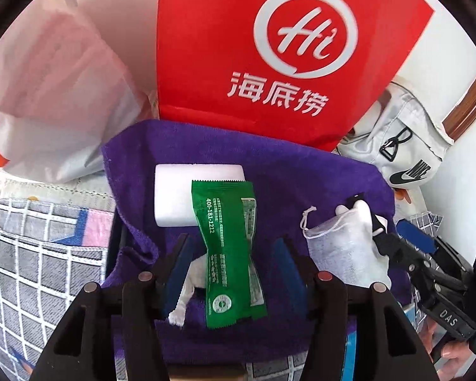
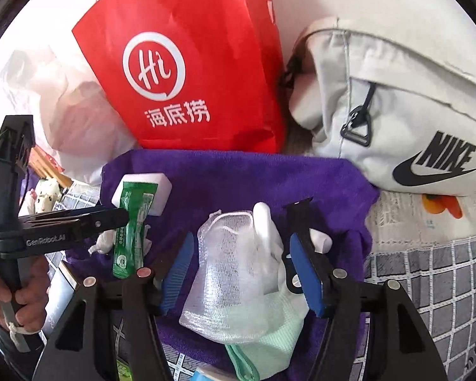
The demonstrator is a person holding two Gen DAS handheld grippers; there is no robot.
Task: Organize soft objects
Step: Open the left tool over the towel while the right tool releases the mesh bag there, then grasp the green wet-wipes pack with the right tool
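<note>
A purple towel (image 1: 301, 184) lies spread on the bed. On it rest a white foam block (image 1: 174, 197), a green sachet (image 1: 228, 254) and a crumpled white tissue (image 1: 190, 285) under the sachet. My left gripper (image 1: 233, 241) is open; its blue pads stand apart on either side of the sachet. To the right, a white mesh pouch (image 2: 231, 273) lies on a white glove with a mint cuff (image 2: 269, 327), beside a black strap (image 2: 296, 212). My right gripper (image 2: 241, 238) is open around the pouch and glove. The left gripper (image 2: 114, 217) also shows in the right wrist view.
A red paper bag (image 2: 190, 63) stands behind the towel, with a white plastic bag (image 1: 57, 95) to its left and a grey Nike bag (image 2: 396, 111) to its right. Grey checked bedding (image 1: 31, 254) surrounds the towel. A hand (image 2: 19, 295) holds the left gripper.
</note>
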